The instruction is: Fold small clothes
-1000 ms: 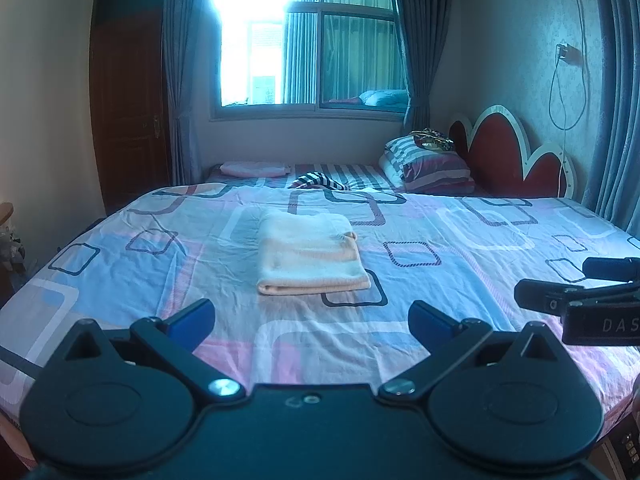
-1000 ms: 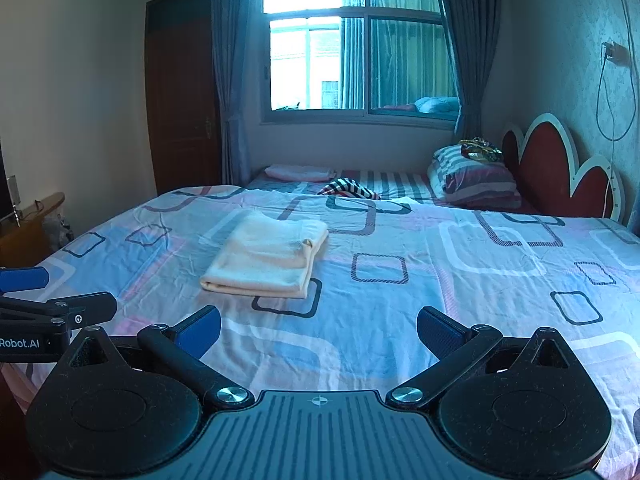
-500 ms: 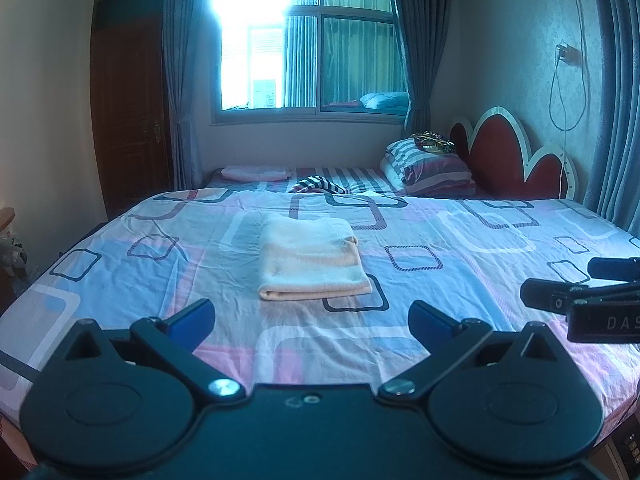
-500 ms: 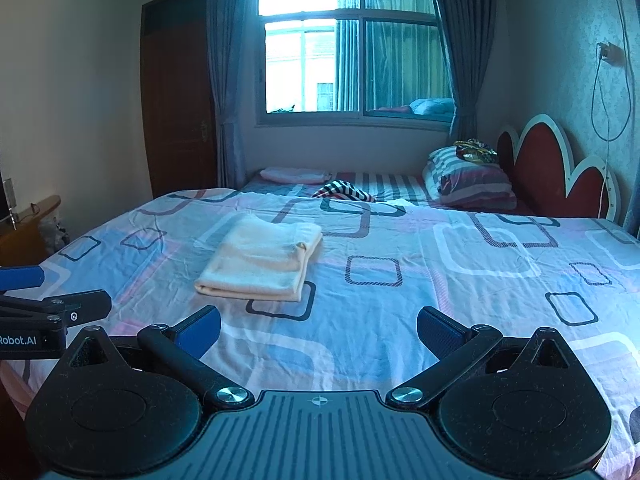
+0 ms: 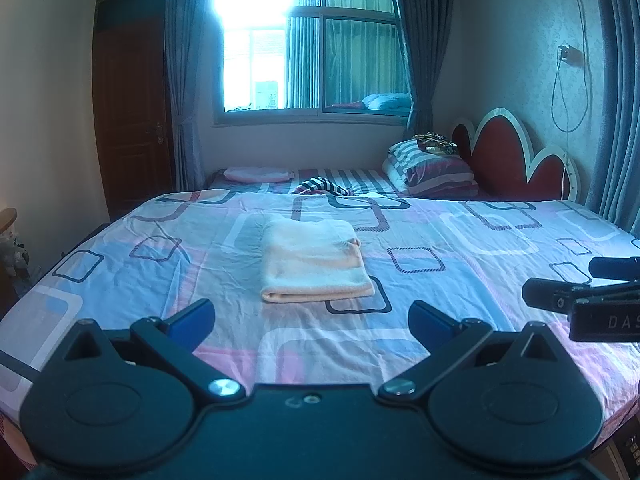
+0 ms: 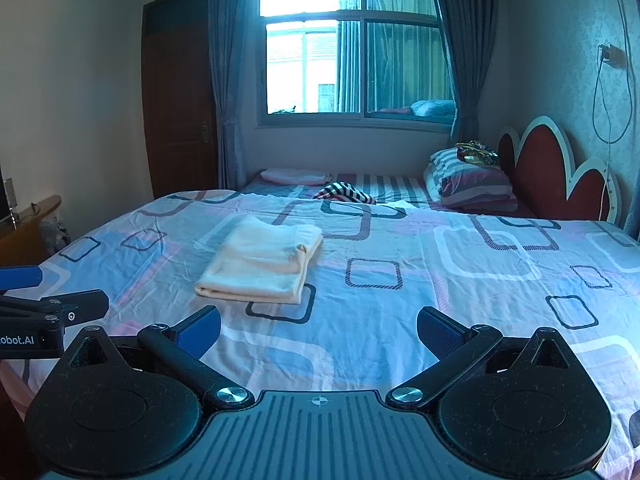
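Right wrist view alone shows a wooden desk [image 6: 34,216] beside the bed [image 6: 440,280].

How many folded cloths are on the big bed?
1: a peach folded cloth lies on the patterned bed sheet, ahead of both open grippers. Others may be hidden.

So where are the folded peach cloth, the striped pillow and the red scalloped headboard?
Folded peach cloth [image 5: 314,264], left wrist view, middle of its top layer.
Striped pillow [image 6: 472,180], right wrist view, its front face.
Red scalloped headboard [image 5: 500,156], left wrist view, its tallest red panel.
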Tool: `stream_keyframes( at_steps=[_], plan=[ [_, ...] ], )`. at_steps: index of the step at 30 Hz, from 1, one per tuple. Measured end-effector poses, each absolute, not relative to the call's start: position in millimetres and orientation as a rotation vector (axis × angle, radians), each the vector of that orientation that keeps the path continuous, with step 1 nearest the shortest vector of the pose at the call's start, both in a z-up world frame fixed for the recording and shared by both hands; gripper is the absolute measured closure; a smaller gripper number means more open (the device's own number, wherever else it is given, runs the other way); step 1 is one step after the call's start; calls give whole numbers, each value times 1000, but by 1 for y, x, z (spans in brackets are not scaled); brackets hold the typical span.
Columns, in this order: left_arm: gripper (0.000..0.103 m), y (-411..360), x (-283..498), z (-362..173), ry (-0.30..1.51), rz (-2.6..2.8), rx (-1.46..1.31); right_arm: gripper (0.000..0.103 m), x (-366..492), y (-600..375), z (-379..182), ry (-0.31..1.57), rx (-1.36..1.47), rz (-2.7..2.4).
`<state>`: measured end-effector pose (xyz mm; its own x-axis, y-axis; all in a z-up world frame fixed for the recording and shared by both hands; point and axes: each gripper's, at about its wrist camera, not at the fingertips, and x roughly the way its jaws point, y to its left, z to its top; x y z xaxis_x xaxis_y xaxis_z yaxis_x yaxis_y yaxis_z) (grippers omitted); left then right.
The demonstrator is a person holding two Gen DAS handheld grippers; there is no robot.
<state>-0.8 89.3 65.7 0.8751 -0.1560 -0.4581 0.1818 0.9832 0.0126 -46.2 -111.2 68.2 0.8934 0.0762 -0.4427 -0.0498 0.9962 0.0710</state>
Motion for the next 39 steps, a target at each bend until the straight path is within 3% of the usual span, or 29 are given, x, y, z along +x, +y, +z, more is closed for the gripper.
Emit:
stream_keyframes(
  at_steps=[39],
  plan=[
    [1,95,1,66,451,-175,63,0,-45,-106,65,469,45,82]
  ],
)
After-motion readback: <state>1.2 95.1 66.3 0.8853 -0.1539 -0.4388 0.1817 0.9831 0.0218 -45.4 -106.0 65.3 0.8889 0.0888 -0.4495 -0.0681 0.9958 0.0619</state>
